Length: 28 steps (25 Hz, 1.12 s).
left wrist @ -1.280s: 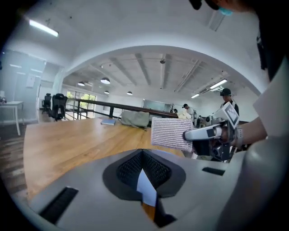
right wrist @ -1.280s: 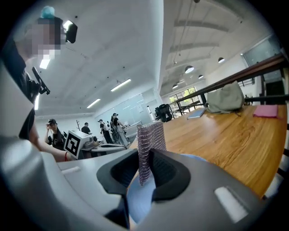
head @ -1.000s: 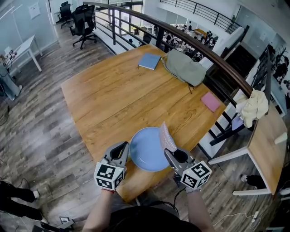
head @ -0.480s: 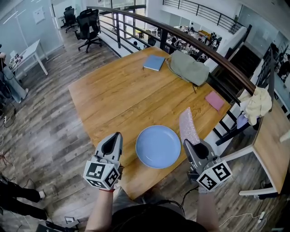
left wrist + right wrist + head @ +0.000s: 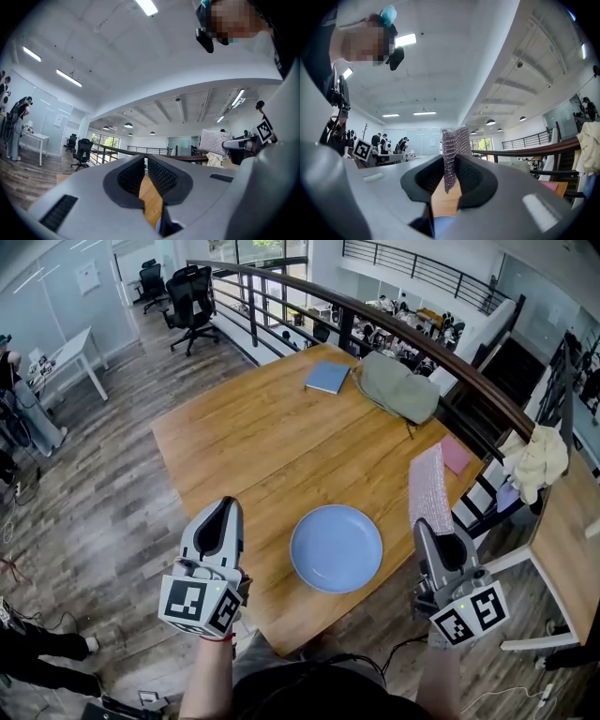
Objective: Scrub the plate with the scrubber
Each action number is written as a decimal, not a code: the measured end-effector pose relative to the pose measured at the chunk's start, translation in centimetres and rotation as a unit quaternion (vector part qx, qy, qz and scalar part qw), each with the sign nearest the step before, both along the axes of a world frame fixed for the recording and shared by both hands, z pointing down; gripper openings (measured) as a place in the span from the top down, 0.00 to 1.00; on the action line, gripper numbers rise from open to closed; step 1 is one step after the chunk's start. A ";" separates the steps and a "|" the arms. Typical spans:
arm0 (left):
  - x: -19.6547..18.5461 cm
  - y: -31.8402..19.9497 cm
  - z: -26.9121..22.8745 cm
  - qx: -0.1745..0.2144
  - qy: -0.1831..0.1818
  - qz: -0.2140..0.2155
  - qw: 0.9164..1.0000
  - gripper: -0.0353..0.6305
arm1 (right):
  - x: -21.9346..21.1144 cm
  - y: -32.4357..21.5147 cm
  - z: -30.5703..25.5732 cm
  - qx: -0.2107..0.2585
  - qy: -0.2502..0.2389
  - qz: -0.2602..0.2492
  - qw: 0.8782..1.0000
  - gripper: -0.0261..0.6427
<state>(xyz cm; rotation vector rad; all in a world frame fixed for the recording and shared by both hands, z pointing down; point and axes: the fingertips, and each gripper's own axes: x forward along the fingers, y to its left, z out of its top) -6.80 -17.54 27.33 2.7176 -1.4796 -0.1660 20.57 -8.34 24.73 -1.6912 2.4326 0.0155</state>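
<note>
the round pale-blue plate (image 5: 336,547) lies flat near the wooden worktop's (image 5: 262,446) front edge; the right gripper (image 5: 427,525) pinches an upright silvery mesh scrubber (image 5: 430,486) beside it; the left gripper (image 5: 228,506) is pressed together, empty.

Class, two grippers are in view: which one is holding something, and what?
The right gripper: its jaws pinch a scrubber; the left gripper is shut on nothing.

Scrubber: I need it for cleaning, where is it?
In the head view the scrubber sticks up at right, clamped in the right hand-held gripper, right of the blue plate.
</note>
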 end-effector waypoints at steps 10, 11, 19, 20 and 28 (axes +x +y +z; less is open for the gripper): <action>-1.5 -0.4 -0.9 0.000 -0.012 -0.019 1.000 0.95 | -1.0 -1.5 -0.1 -0.003 0.003 -0.007 1.000 0.84; -1.5 -0.5 -0.9 -0.001 -0.013 -0.019 1.000 0.95 | -1.3 -1.7 0.0 -0.004 0.004 -0.009 1.000 0.84; -2.0 -0.8 -0.8 -0.005 -0.015 -0.024 1.000 0.95 | -2.5 -2.6 0.1 -0.001 0.002 -0.022 1.000 0.84; -2.0 -0.9 -0.8 -0.007 -0.014 -0.024 1.000 0.95 | -2.5 -2.7 0.1 -0.002 0.002 -0.021 1.000 0.84; -2.1 -1.3 0.2 -0.022 -0.013 -0.022 0.999 0.95 | -2.4 -3.2 0.9 -0.013 -0.005 -0.019 1.000 0.84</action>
